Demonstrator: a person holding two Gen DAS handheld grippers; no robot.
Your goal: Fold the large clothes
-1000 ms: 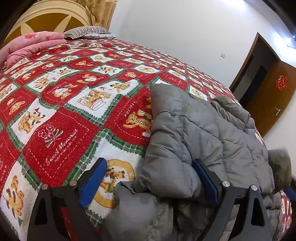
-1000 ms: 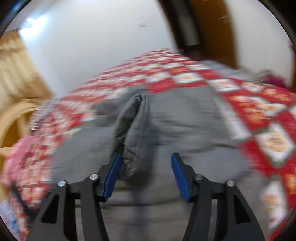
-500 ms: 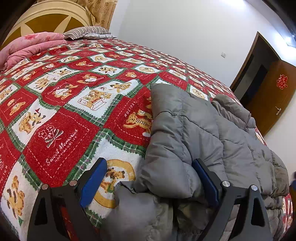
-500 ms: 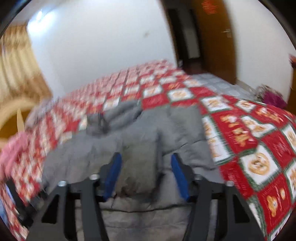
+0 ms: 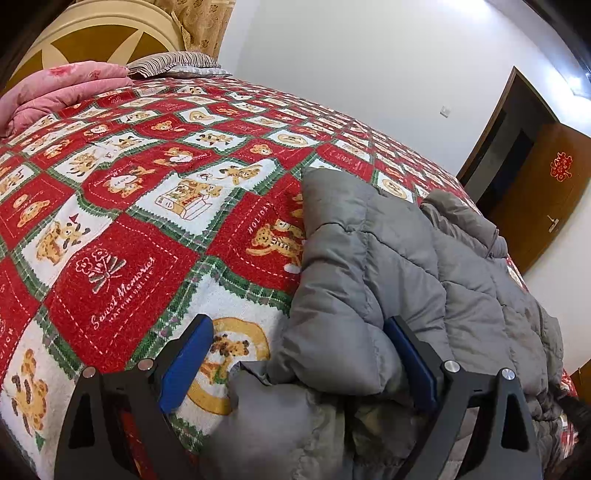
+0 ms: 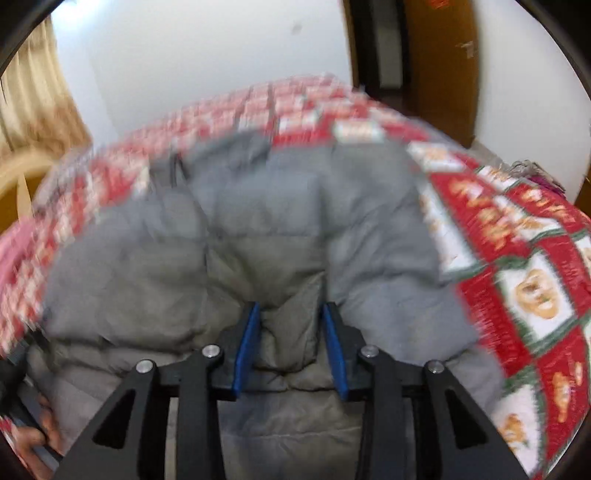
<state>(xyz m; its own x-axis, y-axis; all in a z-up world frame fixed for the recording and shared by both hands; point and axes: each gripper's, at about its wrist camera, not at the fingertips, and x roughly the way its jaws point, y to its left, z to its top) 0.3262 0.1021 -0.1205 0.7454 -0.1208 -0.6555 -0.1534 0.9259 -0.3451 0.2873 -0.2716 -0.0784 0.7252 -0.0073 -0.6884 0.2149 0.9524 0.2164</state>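
You're facing white walls [image 5: 369,55] and a brown wooden door [image 5: 543,192] — a red teddy-bear bedspread [image 5: 129,229] covers the bed, gold curtains [image 5: 199,22] behind its cream headboard [image 5: 92,33].

On the bedspread [image 5: 122,236] in front of you, one red square reads "Sweet Memories" in white script, another "HOLIDAY". A red paper sign marks the door [image 5: 546,206]; you cannot read it.

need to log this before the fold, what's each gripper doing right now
Left gripper: open wide, jacket edge between the pads, not pinched.
Right gripper: jaws closing on a fold of the grey puffer jacket.
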